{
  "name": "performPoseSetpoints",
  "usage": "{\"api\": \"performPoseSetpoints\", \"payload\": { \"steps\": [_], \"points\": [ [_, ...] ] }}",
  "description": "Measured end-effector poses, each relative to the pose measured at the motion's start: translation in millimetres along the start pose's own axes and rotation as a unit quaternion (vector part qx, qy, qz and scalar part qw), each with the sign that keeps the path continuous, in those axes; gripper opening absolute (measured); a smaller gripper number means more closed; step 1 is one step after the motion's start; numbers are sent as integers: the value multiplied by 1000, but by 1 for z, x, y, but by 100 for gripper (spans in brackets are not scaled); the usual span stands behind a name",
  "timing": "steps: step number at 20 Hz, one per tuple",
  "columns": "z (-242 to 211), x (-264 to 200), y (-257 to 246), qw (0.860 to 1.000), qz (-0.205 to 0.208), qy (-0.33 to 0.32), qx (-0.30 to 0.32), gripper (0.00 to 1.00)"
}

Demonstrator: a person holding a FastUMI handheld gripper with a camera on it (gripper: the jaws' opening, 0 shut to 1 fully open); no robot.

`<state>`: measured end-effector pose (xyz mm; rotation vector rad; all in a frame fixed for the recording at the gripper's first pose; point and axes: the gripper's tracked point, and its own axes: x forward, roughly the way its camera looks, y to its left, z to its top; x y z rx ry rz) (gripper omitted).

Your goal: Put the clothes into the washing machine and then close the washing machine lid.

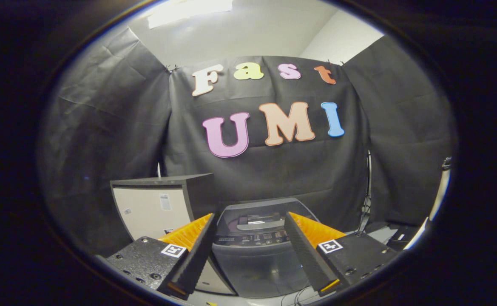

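**Tongs held apart before the closed washing machine**

Left: a box-shaped cabinet point(159, 204) is seen with a dark top and side and a pale front panel, on which small stickers are carried. It stands just beside the washing machine, on its left, and is partly covered by the left finger of the tongs.

Centre: the tongs point(248, 231) are shown released, with nothing held; the two fingers point(197, 250) are spread wide, each faced with a dark ribbed pad and backed in orange, and a small square marker is borne on each black base. The washing machine point(254, 250) is framed in the gap between the fingers and lies beyond their tips, apart from them. It is a grey top-loader. Its lid point(259, 214) is seen lying flat, closed, with a pale handle at the front edge, and a strip of controls point(257, 239) is set just below it. No contact between tongs and machine is shown.

Right: cables point(365, 204) are seen hanging down the black cloth wall beside the machine, and a pale curved bar point(437, 199) is visible farther out.
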<state>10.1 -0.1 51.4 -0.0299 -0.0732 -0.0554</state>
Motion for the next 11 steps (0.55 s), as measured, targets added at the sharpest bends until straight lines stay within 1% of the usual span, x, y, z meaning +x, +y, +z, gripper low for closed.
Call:
{"api": "performPoseSetpoints", "payload": {
  "steps": [8, 11],
  "points": [
    [-2, -2, 5, 1000, 10, 3, -1, 97],
    [1, -4, 4, 1000, 7, -1, 0, 97]
  ]
}}
